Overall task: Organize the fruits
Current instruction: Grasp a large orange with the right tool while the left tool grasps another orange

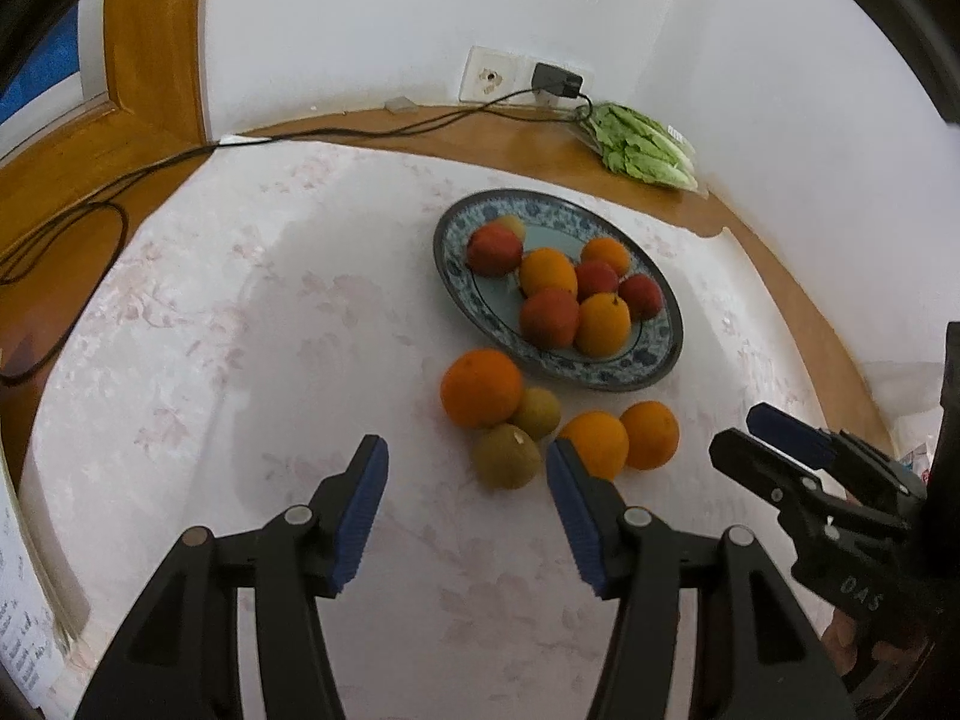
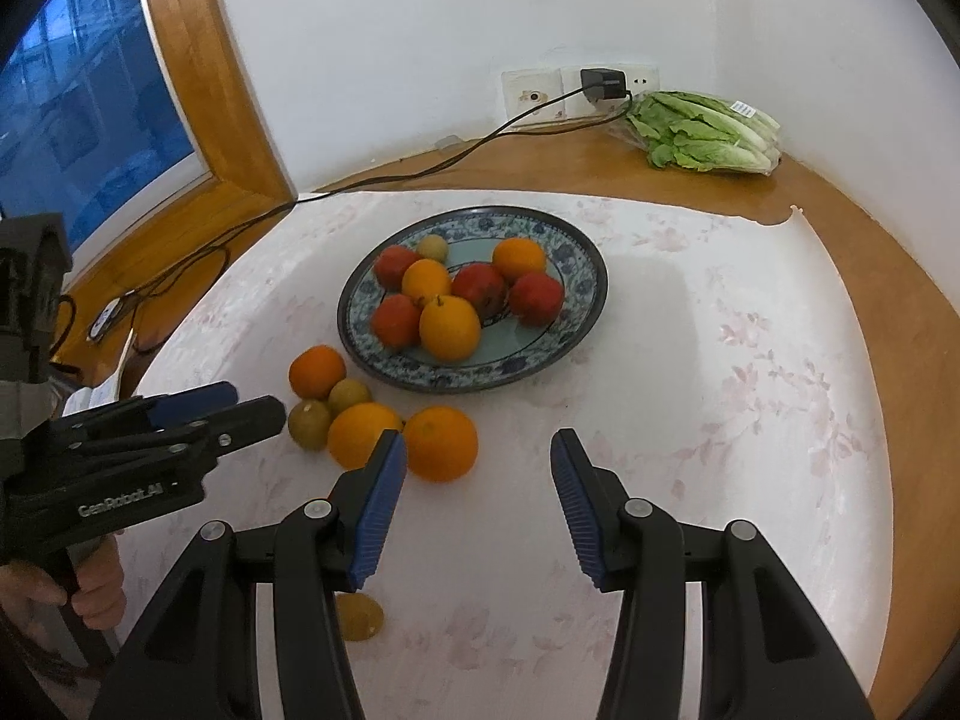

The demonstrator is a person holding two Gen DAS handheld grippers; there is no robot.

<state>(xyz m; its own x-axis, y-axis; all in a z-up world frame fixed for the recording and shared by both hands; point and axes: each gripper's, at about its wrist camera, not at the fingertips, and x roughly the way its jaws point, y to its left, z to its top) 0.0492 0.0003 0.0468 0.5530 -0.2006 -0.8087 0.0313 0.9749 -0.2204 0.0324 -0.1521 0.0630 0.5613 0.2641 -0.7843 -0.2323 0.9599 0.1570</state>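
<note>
A blue-patterned plate (image 1: 660, 354) (image 2: 591, 276) holds several red and orange fruits and one small greenish one. In front of it on the tablecloth lie three loose oranges (image 1: 480, 387) (image 2: 441, 444) and two green-brown fruits (image 1: 507, 456) (image 2: 309, 423). My left gripper (image 1: 465, 447) (image 2: 252, 405) is open just short of this cluster, with nothing between its blue pads. My right gripper (image 2: 477, 438) (image 1: 750, 438) is open too, and its left finger (image 2: 378, 498) overlaps an orange (image 2: 360, 432). A yellowish round thing (image 2: 360, 618) lies partly hidden under that finger.
A bag of lettuce (image 1: 648, 147) (image 2: 708, 132) lies in the back corner by a wall socket with a charger (image 1: 558, 81) (image 2: 603, 84). Its black cable (image 1: 108, 180) (image 2: 198, 252) runs left over the wooden tabletop (image 1: 798, 300). A wooden window frame (image 2: 198, 72) stands on the left.
</note>
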